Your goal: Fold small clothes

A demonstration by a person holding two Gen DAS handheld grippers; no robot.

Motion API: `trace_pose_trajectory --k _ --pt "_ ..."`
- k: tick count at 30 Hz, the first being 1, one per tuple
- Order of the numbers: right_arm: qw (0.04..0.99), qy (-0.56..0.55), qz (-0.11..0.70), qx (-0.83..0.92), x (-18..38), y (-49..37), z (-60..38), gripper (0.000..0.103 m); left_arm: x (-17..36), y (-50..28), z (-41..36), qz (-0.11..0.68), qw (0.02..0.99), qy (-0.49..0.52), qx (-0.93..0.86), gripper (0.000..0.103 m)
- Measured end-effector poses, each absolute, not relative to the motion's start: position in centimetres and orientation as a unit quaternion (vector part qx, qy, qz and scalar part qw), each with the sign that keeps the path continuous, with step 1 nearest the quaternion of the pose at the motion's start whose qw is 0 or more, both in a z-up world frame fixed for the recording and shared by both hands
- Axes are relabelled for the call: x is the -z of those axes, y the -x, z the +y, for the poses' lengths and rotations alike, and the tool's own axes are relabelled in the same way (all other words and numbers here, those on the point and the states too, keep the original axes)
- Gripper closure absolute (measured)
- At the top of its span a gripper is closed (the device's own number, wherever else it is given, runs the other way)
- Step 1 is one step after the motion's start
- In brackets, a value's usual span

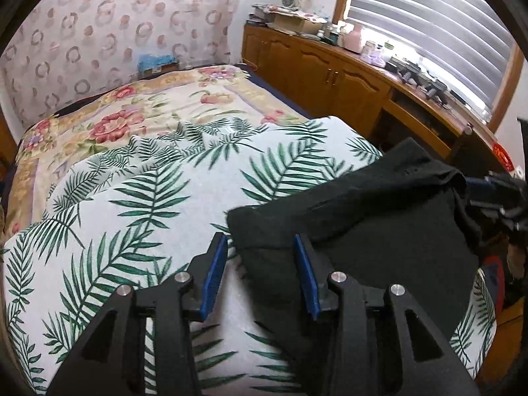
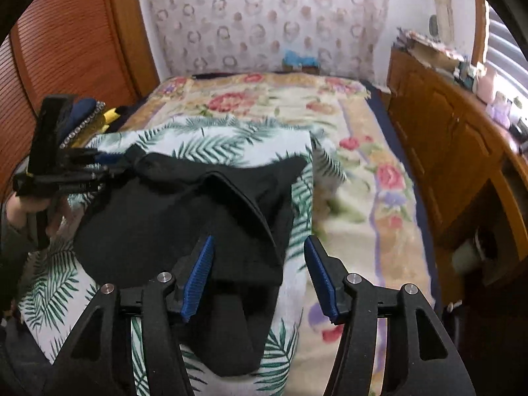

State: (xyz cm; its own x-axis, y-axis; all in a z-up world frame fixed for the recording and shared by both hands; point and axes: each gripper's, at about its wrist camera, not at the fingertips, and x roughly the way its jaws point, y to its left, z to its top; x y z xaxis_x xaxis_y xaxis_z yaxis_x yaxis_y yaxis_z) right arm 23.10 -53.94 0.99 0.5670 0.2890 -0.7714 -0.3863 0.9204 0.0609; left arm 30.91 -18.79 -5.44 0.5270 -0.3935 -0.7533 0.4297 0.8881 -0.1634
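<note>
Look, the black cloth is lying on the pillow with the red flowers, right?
Not quite. The black cloth lies on the cover with green palm leaves, as the left wrist view shows. The red flowers are on the blanket farther back.

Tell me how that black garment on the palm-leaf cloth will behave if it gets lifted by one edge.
The black garment will probably droop and unfold: its upper layer already creases and sags. It looks light, lying on the palm-leaf cloth without denting it. Its matte knit seems unlikely to slip from ribbed fingers.
</note>
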Motion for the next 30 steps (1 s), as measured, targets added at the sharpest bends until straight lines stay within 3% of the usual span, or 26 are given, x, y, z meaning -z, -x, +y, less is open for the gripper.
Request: trace_pose_trajectory --k 3,5,7,19,22,24,26,28,30 --pt "0.877 0.042 0.433 -0.203 -0.6 -23.3 -54.0 0.049 5.4 -30.7 -18.5 0.424 0.874 -0.016 0.237 0.063" --pt "0.871 0.034 0.436 -0.223 -0.6 -23.6 -54.1 0.084 5.3 -30.6 -18.3 0.423 0.875 -0.016 0.237 0.063" --pt "0.869 0.039 0.434 -0.233 -0.9 -23.7 -54.1 0.099 5.1 -30.4 -18.1 0.421 0.876 -0.014 0.237 0.063" --pt "0.903 0.227 0.347 -0.113 -5.9 -29.2 -52.3 0.103 4.5 -29.4 -17.6 0.417 0.877 -0.012 0.24 0.063" --pt "0.907 0.187 0.358 -0.115 -5.5 -29.5 -53.1 0.098 4.7 -29.2 -17.6 0.419 0.875 -0.01 0.242 0.063" --pt "0.91 0.17 0.358 -0.123 -5.4 -28.7 -53.1 0.088 4.7 -29.0 -17.5 0.421 0.873 -0.006 0.247 0.063" --pt "0.91 0.144 0.365 -0.137 -5.0 -27.6 -53.2 0.05 4.8 -28.9 -17.4 0.422 0.869 -0.004 0.258 0.062" --pt "0.906 0.119 0.378 -0.148 -4.1 -26.6 -53.2 0.037 5.0 -29.0 -17.3 0.424 0.868 -0.005 0.259 0.056" --pt "0.898 0.088 0.397 -0.168 -2.5 -25.9 -52.9 0.037 5.5 -29.2 -17.5 0.431 0.863 -0.004 0.262 0.046"
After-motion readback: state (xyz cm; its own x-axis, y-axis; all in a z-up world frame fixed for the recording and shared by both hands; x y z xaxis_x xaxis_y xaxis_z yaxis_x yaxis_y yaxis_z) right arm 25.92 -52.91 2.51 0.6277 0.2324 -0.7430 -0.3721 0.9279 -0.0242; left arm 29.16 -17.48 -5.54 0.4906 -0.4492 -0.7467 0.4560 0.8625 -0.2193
